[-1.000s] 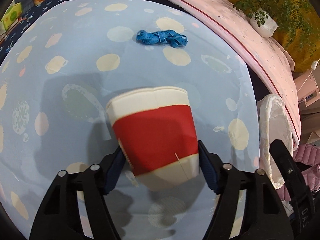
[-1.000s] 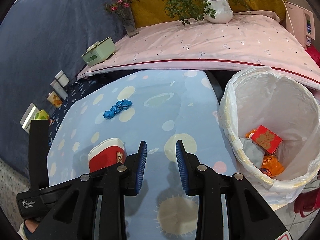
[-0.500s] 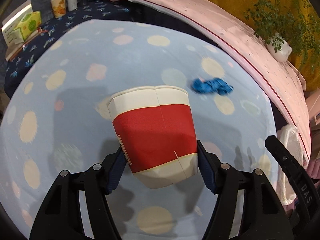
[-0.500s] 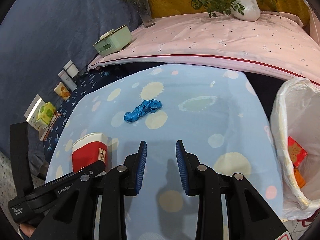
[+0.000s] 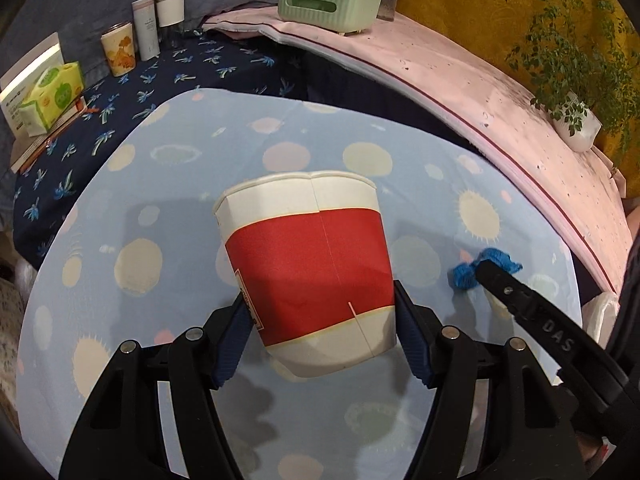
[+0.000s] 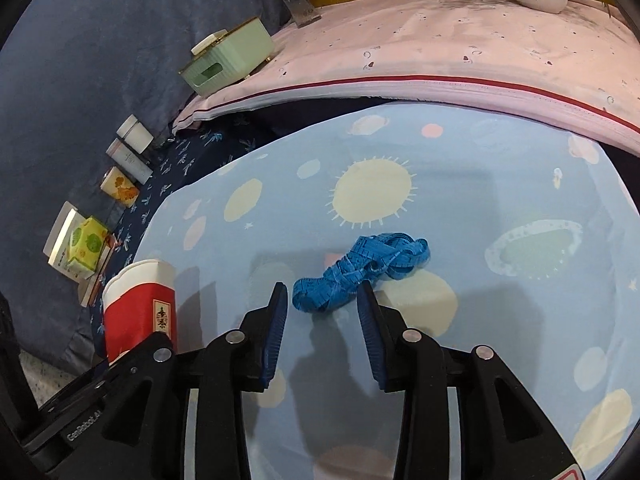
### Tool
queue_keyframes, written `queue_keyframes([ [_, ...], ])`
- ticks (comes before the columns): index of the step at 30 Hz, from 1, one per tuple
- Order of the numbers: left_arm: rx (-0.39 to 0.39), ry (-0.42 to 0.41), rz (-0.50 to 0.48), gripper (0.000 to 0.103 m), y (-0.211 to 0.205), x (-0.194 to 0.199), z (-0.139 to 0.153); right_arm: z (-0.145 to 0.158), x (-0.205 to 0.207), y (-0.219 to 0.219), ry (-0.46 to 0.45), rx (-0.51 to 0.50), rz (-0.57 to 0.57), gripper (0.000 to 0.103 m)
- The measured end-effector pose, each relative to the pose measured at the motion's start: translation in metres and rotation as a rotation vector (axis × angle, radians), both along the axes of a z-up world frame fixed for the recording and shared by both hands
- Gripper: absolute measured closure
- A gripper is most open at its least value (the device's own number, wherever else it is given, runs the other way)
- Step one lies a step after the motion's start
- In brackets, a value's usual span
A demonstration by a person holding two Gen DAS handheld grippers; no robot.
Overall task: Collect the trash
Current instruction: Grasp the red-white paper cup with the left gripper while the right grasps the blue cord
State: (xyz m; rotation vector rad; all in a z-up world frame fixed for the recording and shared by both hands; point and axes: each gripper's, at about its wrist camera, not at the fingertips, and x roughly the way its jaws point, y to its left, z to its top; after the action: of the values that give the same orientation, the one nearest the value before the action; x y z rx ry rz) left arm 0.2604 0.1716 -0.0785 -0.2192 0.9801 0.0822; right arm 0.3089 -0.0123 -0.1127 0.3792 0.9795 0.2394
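Left wrist view: one red-and-white paper cup [image 5: 308, 272] sits clamped in the left gripper [image 5: 320, 336] above the worktop [image 5: 180, 184]; one blue tape bundle [image 5: 466, 274], earlier far, now lies right.

Right wrist view: the right gripper [image 6: 322, 308], fingers apart, now straddles the bundle's [image 6: 362, 272] near end; the bin has left view.

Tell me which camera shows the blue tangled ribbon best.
The right wrist view: the blue ribbon lies whole and unobstructed just ahead of the open right gripper. The left wrist view shows only blue bits, partly hidden behind that gripper's finger.
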Motion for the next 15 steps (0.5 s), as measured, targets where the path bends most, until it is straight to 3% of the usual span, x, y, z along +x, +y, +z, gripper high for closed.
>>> queue_keyframes([
  [8,-0.021,-0.009,-0.034,0.04,-0.004,0.021,-0.004,-0.016,0.024,0.005,0.014,-0.011,-0.025,0.064],
  [12,-0.034,-0.008,-0.037,0.04,-0.006,0.027,-0.007,-0.016,0.027,0.005,0.017,0.004,-0.047,0.056],
  [15,-0.039,-0.006,-0.038,0.04,-0.008,0.03,-0.009,-0.016,0.032,0.005,0.016,0.013,-0.069,0.056],
])
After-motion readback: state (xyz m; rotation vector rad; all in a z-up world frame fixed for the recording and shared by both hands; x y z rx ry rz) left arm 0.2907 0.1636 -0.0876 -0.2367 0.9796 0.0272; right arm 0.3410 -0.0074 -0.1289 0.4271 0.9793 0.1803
